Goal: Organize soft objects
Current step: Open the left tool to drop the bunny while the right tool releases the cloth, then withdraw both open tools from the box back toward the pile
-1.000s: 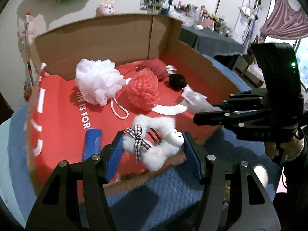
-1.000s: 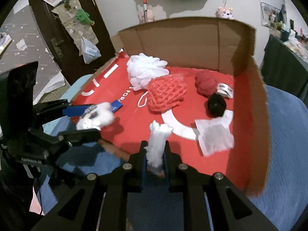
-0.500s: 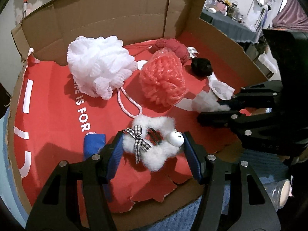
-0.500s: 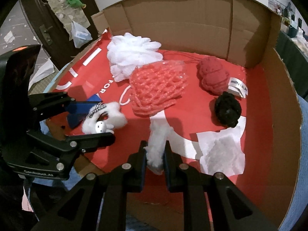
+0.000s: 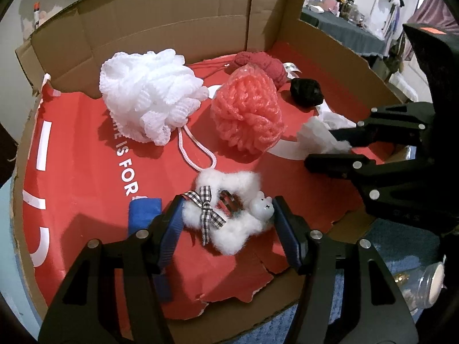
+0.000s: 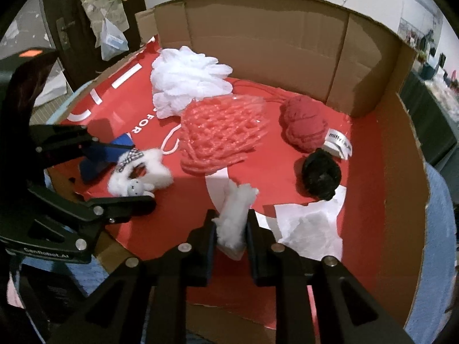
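The left gripper (image 5: 228,215) holds a fluffy white scrunchie (image 5: 226,215) with a checked bow between widely spread fingers, low over the front of the red-lined cardboard box (image 5: 172,23), while the right gripper (image 6: 231,229) is clenched on a tuft of white stuffing (image 6: 235,212) standing upright over the box's front middle. Going down in size, the white bath pouf (image 5: 149,91), coral mesh sponge (image 5: 246,114), dark red ball (image 6: 304,126) and black ball (image 6: 321,172) lie ahead of both tools toward the back wall. The scrunchie's long axis runs across the left jaws, with open red floor directly beneath each load, so I judge either could be set down there.
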Action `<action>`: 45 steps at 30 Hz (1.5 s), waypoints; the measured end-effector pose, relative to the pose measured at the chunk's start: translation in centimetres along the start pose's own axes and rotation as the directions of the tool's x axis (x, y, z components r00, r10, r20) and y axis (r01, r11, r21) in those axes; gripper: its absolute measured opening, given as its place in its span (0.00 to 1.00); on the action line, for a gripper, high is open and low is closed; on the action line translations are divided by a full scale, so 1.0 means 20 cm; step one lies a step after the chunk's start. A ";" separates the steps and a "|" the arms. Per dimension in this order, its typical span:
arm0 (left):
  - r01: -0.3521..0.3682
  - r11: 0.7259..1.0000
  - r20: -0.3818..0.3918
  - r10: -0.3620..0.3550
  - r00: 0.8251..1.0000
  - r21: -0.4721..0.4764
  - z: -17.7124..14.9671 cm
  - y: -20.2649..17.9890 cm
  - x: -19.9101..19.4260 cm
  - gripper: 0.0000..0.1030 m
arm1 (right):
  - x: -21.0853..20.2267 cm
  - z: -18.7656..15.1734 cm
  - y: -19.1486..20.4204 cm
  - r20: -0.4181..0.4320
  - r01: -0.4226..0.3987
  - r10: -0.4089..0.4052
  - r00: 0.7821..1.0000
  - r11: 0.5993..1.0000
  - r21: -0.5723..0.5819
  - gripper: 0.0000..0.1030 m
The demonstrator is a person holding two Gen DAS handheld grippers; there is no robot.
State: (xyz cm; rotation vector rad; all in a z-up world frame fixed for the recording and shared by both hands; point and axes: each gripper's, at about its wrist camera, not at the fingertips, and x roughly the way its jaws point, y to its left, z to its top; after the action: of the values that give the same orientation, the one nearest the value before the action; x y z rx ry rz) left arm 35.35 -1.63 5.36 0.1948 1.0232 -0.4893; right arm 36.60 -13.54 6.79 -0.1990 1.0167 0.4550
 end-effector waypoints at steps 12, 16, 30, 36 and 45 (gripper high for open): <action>-0.010 1.000 0.023 0.009 1.000 0.006 0.00 -0.01 -0.02 0.69 | -0.01 0.00 0.00 0.024 0.053 -0.053 0.998 0.998 -0.024 0.42; -0.010 1.000 0.043 0.010 0.999 -0.001 0.01 -0.01 -0.06 0.70 | -0.05 0.00 -0.01 0.042 0.062 -0.061 0.997 0.998 -0.015 0.48; -0.032 0.999 0.165 0.037 0.986 -0.028 -0.07 -0.08 -0.39 0.83 | -0.37 -0.05 0.01 0.154 0.075 -0.079 0.985 0.997 0.036 0.73; -0.042 0.998 0.236 0.052 0.970 -0.044 -0.16 -0.17 -0.58 0.86 | -0.56 -0.13 0.06 0.214 0.066 -0.077 0.974 0.996 0.059 0.84; -0.062 0.996 0.351 0.080 0.933 -0.062 -0.34 -0.32 -0.83 0.94 | -0.83 -0.31 0.17 0.313 0.088 -0.104 0.944 0.994 0.066 0.97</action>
State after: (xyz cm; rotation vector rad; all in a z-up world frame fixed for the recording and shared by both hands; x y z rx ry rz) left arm 19.91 0.27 16.51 0.0934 0.6727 -0.4134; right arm 22.94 -17.19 17.87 -0.1234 0.6995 0.3574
